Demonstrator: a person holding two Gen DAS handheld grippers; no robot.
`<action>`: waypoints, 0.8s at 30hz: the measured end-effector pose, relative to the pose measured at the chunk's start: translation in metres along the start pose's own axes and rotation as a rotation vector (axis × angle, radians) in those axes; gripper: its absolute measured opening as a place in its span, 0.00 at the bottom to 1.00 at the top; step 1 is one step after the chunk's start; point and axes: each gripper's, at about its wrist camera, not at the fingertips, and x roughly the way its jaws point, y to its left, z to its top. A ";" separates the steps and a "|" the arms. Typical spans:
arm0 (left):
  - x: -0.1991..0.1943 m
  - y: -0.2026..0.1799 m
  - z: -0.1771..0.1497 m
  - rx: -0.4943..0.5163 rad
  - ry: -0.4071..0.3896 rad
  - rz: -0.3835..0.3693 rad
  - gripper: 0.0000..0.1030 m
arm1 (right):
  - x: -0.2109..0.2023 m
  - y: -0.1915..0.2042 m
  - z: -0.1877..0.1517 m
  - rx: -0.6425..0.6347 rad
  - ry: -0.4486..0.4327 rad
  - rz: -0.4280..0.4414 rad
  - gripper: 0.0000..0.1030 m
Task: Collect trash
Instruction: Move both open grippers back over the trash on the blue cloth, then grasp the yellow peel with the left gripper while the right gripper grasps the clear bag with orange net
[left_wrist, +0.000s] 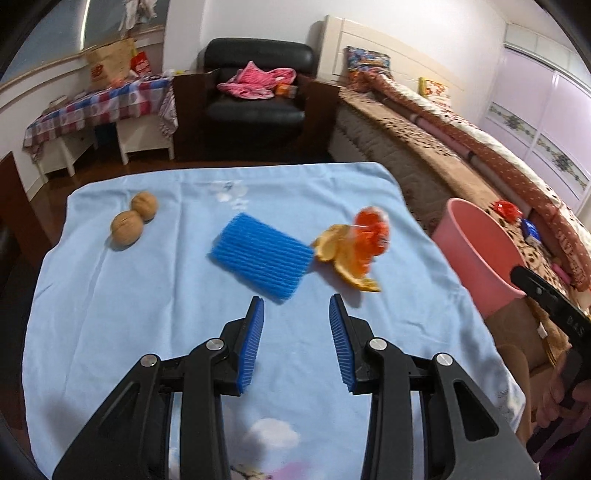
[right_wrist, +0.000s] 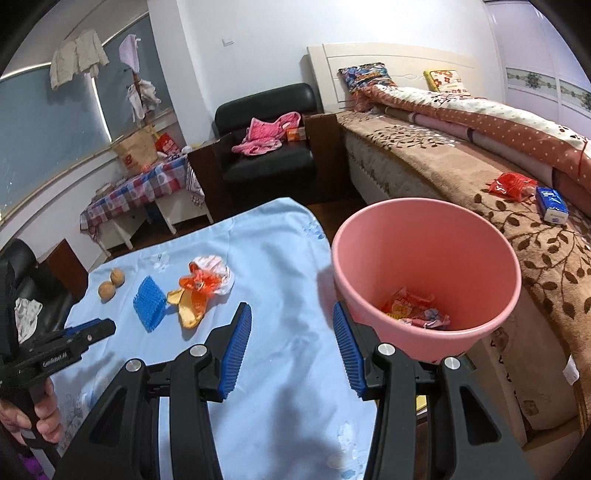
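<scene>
On a light blue cloth (left_wrist: 147, 295) lie a blue foam net (left_wrist: 261, 256), orange peel (left_wrist: 347, 258) with an orange and white wrapper (left_wrist: 371, 229) on it, and two walnuts (left_wrist: 133, 221). My left gripper (left_wrist: 297, 306) hovers open and empty just short of the foam net. The right gripper (right_wrist: 291, 314) is open with nothing between its pads, near the cloth's right edge beside a pink bin (right_wrist: 424, 280) that holds a red wrapper (right_wrist: 410, 306). In the right wrist view I also see the foam net (right_wrist: 149, 304), peel (right_wrist: 188, 306), walnuts (right_wrist: 110, 284) and left gripper (right_wrist: 99, 328).
A bed (right_wrist: 498, 166) with a brown leaf blanket runs along the right, with a red packet (right_wrist: 511, 184) and a blue tissue pack (right_wrist: 552, 205) on it. A black armchair (left_wrist: 258, 96) with pink clothes stands behind. A checkered table (left_wrist: 96, 107) is at the back left.
</scene>
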 end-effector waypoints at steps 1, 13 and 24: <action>0.001 0.003 0.001 -0.014 0.004 0.002 0.36 | 0.002 0.002 0.000 -0.003 0.003 0.001 0.44; 0.032 -0.037 0.016 -0.033 0.073 -0.131 0.36 | 0.020 0.016 -0.006 -0.034 0.042 0.011 0.44; 0.090 -0.046 0.017 -0.089 0.122 -0.045 0.36 | 0.034 0.012 -0.007 -0.018 0.070 0.021 0.44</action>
